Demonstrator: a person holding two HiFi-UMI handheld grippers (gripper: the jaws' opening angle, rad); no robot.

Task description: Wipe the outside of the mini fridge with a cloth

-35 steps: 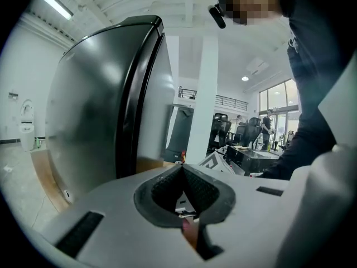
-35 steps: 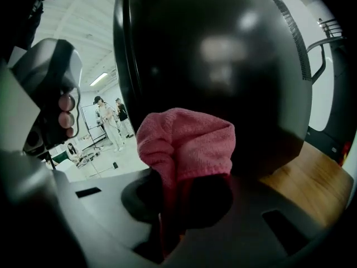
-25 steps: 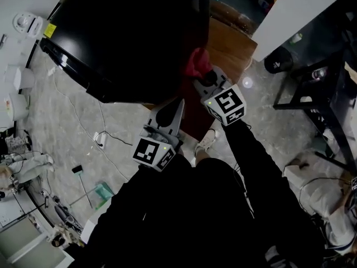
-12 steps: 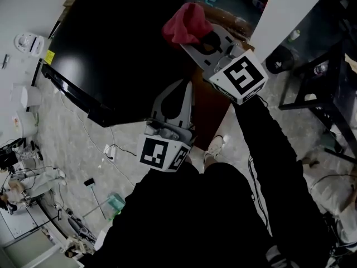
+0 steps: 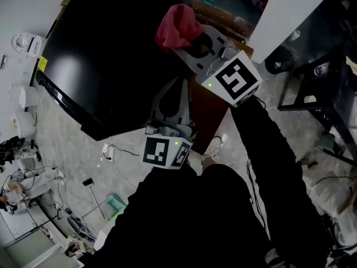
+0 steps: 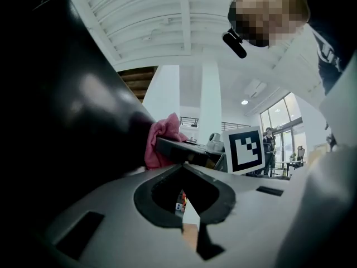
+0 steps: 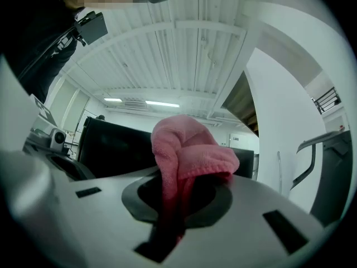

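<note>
Pink cloth (image 5: 177, 27): bunched and pinched in the right gripper (image 5: 188, 42); it sits at the fridge's right edge, and whether it touches the black surface cannot be told.
Right jaws: closed on the cloth; in the right gripper view a folded lump of it (image 7: 189, 149) stands up out of the jaws and the rest runs down between them.
Left gripper (image 5: 179, 91): jaws drawn together to a thin slit with nothing between them; it is lower in the head view than the right gripper, its tip pointing at the fridge's near corner.
Fridge (image 5: 111, 54): glossy black and large, filling the upper left of the head view; what is in it cannot be seen.
Fridge in the gripper views: a dark mass at the left in the left gripper view (image 6: 67, 110), a black block behind the cloth in the right one (image 7: 111, 144).
Wood panel (image 5: 215, 113): brown, just right of the fridge.
Floor (image 5: 67, 144): pale veined tile with a thin cable (image 5: 114, 149) trailing over it.
Room: a white column (image 5: 284, 10) and a black frame (image 5: 318, 82) at the right; a white ribbed ceiling (image 7: 184, 60) overhead.
</note>
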